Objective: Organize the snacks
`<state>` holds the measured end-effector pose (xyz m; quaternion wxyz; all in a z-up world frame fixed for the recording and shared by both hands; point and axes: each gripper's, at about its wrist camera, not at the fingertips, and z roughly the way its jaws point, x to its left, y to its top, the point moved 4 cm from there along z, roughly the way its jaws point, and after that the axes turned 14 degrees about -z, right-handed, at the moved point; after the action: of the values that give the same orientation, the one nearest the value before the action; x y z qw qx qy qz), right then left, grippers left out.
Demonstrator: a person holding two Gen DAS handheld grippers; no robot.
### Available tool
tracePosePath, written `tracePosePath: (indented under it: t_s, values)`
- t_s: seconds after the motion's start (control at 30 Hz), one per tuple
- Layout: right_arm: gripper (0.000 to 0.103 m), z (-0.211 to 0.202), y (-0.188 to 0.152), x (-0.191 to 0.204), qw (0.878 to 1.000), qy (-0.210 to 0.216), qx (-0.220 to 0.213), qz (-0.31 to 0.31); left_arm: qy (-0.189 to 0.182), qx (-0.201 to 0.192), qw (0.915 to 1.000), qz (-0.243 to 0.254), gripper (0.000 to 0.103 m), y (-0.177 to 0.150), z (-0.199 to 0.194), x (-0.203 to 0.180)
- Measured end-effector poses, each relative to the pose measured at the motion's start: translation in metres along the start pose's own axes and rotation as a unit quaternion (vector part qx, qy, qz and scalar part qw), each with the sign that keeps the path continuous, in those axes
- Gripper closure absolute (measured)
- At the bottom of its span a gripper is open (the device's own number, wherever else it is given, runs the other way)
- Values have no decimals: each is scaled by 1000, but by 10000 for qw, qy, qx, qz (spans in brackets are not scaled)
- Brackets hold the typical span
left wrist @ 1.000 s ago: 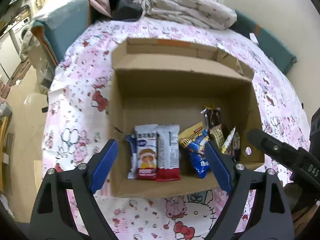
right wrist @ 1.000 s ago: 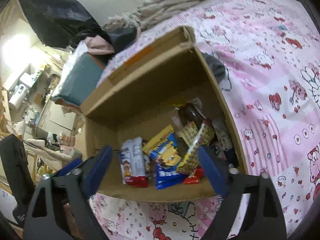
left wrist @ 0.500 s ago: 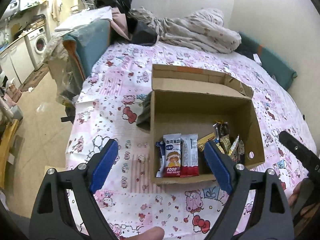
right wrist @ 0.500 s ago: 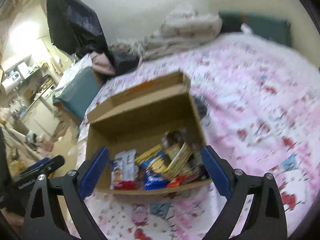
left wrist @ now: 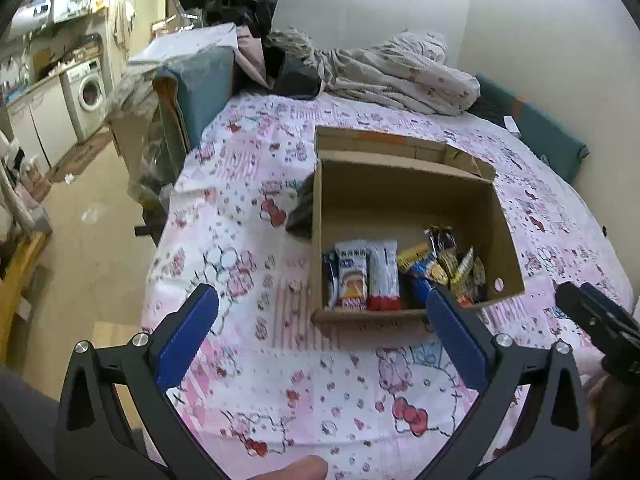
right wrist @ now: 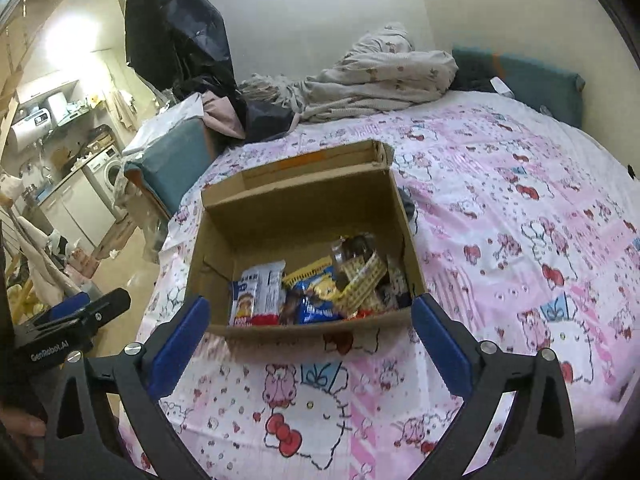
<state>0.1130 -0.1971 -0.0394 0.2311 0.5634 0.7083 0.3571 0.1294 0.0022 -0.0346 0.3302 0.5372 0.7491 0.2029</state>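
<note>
Left wrist view: cardboard box of snacks on pink bedsheet, both grippers empty, held above the sheet.
Left gripper jaws spread wide, nothing between; right gripper same, jaws apart. Box at 12 o'clock from right gripper, 1 o'clock from left. White-red packets upright along near wall, blue-yellow packs piled at their 3 o'clock. Crumpled blanket far behind at 12.

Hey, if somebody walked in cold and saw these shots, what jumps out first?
The open cardboard box in the middle of the pink cartoon-print bedspread, with snack packets crowded along its near wall. Next, the two open grippers, left and right, hovering in front of the box, empty.
</note>
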Motion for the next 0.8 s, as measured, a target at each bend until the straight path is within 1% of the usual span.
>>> tracePosePath:
  t_s: [0.07,0.2,0.4,0.8]
  values:
    - [0,3,-2,0,10000,-35,23,-15,2,34,10000,16,0,-6,1,0]
    - [0,13,-3,1,9999,-85,98,-22,68,71,9997,205,0,-13,11,-4]
    - [0,20,-4,4,9995,-191,183,-181,-9,189,9998,-46,0,-9,15,1]
    - [0,22,-5,6,9990,-285,197,-294,-54,227,9997,-113,0,-8,12,2]
